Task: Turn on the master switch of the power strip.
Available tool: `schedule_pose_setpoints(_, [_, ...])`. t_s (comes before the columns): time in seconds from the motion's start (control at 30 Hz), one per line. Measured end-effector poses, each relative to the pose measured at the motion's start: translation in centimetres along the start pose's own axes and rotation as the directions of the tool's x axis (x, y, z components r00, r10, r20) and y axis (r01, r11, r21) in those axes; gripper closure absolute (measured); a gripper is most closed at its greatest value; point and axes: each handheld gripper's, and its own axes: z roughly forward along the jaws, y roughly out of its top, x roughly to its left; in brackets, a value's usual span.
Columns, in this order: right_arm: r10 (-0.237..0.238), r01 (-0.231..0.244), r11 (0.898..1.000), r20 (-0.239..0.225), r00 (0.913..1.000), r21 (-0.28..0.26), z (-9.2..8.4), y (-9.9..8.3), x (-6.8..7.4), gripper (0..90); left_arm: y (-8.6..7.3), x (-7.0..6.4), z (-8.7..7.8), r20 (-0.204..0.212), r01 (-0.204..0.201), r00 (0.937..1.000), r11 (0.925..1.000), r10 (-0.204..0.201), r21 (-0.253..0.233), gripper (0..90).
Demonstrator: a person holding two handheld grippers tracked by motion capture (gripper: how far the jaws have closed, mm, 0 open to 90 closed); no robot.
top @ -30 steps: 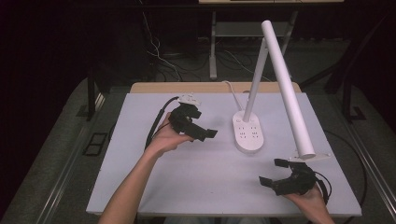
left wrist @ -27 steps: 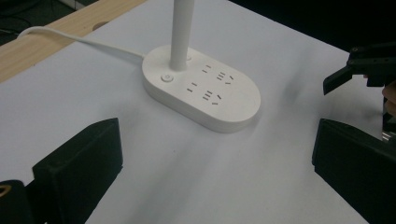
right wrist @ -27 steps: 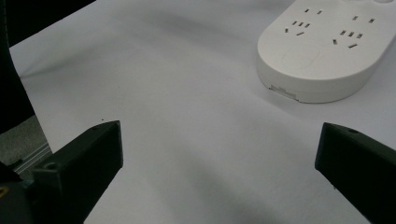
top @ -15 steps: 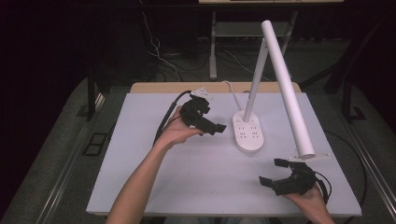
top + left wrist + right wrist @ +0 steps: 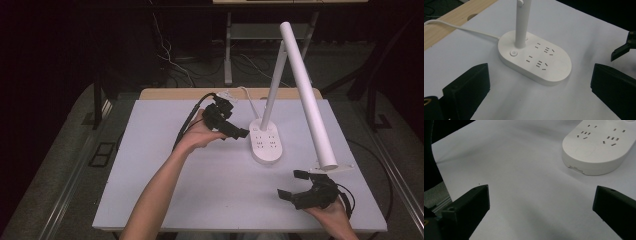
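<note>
While both claws gape empty | lamp base (image 5: 265,142) between left gripper (image 5: 235,129), right gripper (image 5: 295,185)

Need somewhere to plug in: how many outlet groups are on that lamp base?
2 on the lamp base: one group on the row nearer the pole, one on the row nearer the camera. The pole may hide more.

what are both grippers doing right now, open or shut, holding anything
Left gripper: open, holding nothing, beside the lamp base.
Right gripper: open, holding nothing, near the table's front edge.
</note>
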Motion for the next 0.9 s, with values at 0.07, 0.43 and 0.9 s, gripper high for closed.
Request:
schedule_pose_setpoints(0.07, [0.000,0.000,1.000,0.000,1.0000,0.000,0.0,0.0,0.0,0.5,0.1,0.2,0.3,-0.001,0.005,1.0000,1.0000,-0.005,0.001,1.2])
schedule_pose_setpoints(0.43, [0.003,-0.003,1.000,-0.001,1.0000,-0.002,-0.1,0.0,-0.1,0.5,1.0,1.5,2.4,0.006,0.019,0.9998,0.9997,-0.019,-0.018,4.0])
schedule_pose_setpoints(0.9, [0.001,-0.001,1.000,-0.003,1.0000,-0.005,-0.1,0.0,-0.2,0.5,1.9,2.5,4.9,0.017,0.065,0.9977,0.9977,-0.065,-0.016,9.3])
